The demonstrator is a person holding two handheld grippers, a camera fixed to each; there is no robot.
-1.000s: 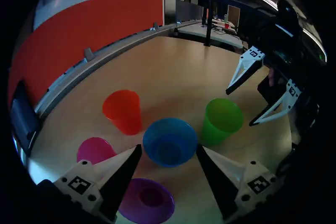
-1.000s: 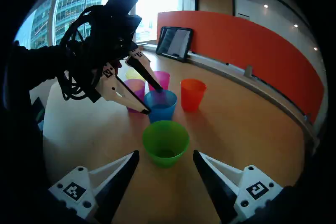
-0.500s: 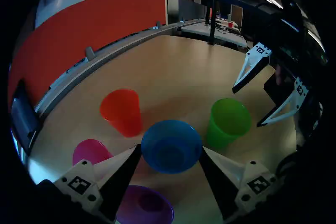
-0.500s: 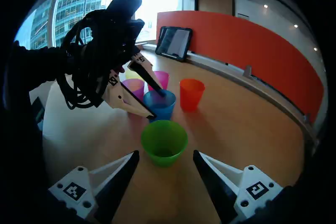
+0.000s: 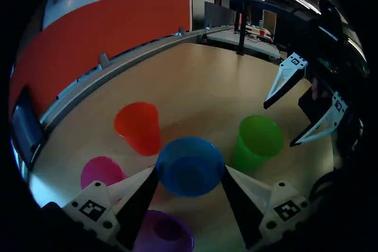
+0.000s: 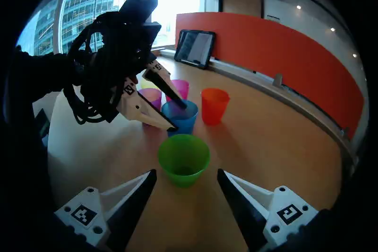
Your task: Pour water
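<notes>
both agape: left gripper [image 5: 188, 170] astride blue cup [image 5: 190, 160], contact unclear; right gripper [image 6: 186, 172] before green cup [image 6: 184, 155]; purple cup [image 5: 166, 231] half-hidden

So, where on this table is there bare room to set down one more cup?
The table is bare beyond the orange cup and green cup, out to its far edge. A narrower bare strip lies between the orange and green cups. It is crowded around the blue cup, with the pink cup and purple cup close beside it.
</notes>
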